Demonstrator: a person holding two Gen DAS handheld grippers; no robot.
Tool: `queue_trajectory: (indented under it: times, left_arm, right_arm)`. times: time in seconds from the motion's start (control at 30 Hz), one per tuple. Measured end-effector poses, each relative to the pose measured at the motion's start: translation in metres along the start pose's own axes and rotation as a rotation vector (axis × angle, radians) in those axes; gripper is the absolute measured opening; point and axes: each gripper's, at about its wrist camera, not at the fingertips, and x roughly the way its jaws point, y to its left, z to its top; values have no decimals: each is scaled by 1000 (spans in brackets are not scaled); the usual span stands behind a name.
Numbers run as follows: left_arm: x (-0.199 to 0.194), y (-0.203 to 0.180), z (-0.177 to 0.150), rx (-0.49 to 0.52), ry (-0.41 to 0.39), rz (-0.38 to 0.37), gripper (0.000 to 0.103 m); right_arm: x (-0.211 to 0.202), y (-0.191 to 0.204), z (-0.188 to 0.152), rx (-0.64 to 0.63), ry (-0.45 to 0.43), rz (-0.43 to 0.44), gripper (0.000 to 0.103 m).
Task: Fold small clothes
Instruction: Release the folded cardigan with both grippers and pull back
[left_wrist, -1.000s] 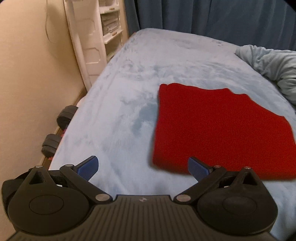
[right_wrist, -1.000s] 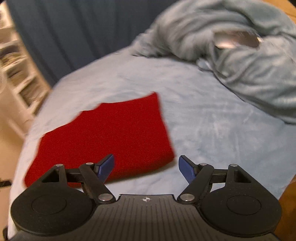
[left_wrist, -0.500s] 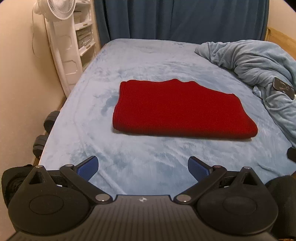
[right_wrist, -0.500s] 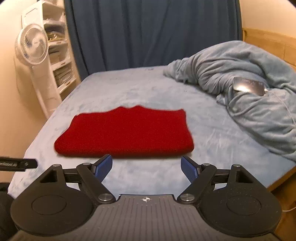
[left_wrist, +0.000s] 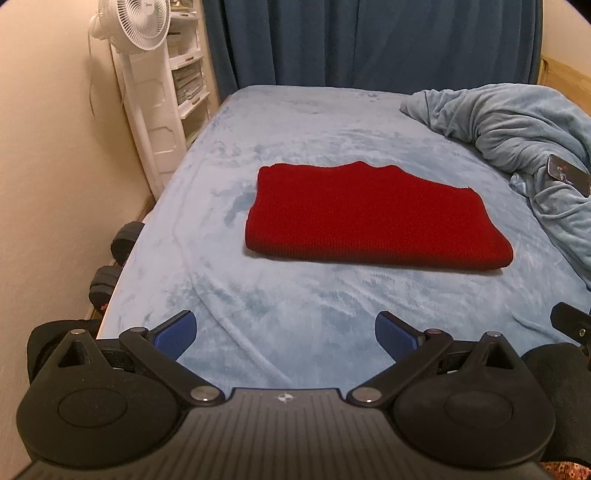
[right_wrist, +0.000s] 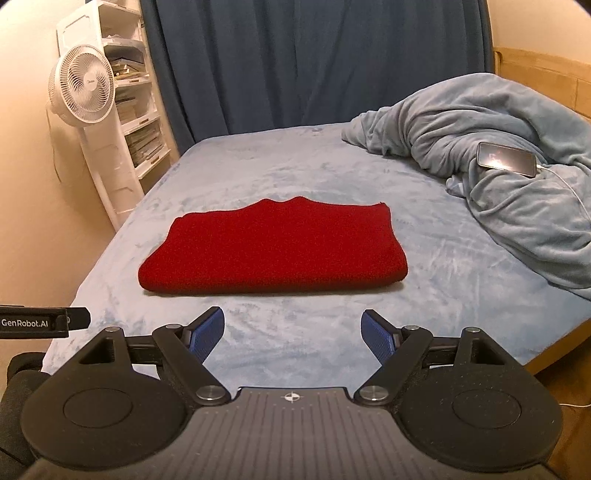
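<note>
A red knitted garment (left_wrist: 369, 218) lies folded into a flat rectangle on the light blue bed cover (left_wrist: 295, 122); it also shows in the right wrist view (right_wrist: 273, 251). My left gripper (left_wrist: 284, 332) is open and empty, held back over the bed's near edge, well short of the garment. My right gripper (right_wrist: 293, 334) is open and empty too, also back from the garment's near edge. A part of the left gripper shows at the left edge of the right wrist view (right_wrist: 44, 322).
A crumpled grey-blue blanket (right_wrist: 498, 155) is heaped at the right, with a phone (right_wrist: 506, 159) on a cable on top. A white fan (right_wrist: 83, 88) and white shelves (left_wrist: 184, 81) stand left of the bed. Dumbbells (left_wrist: 110, 273) lie by the wall. Dark blue curtain (right_wrist: 314, 59) behind.
Both grippers have pulled back and up from the red garment, which now lies folded farther away in both views. Both stay open and empty.
</note>
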Motion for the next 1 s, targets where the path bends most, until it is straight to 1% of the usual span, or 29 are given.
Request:
queue_trajectory:
  times: [0.37, 1.0]
  left_arm:
    - [-3, -6, -3, 34, -2, -3, 103]
    - [21, -5, 0, 22, 52, -17, 103]
  right_arm:
    - [-2, 0, -3, 7, 12, -2, 82]
    - [18, -2, 0, 6, 64, -14, 82]
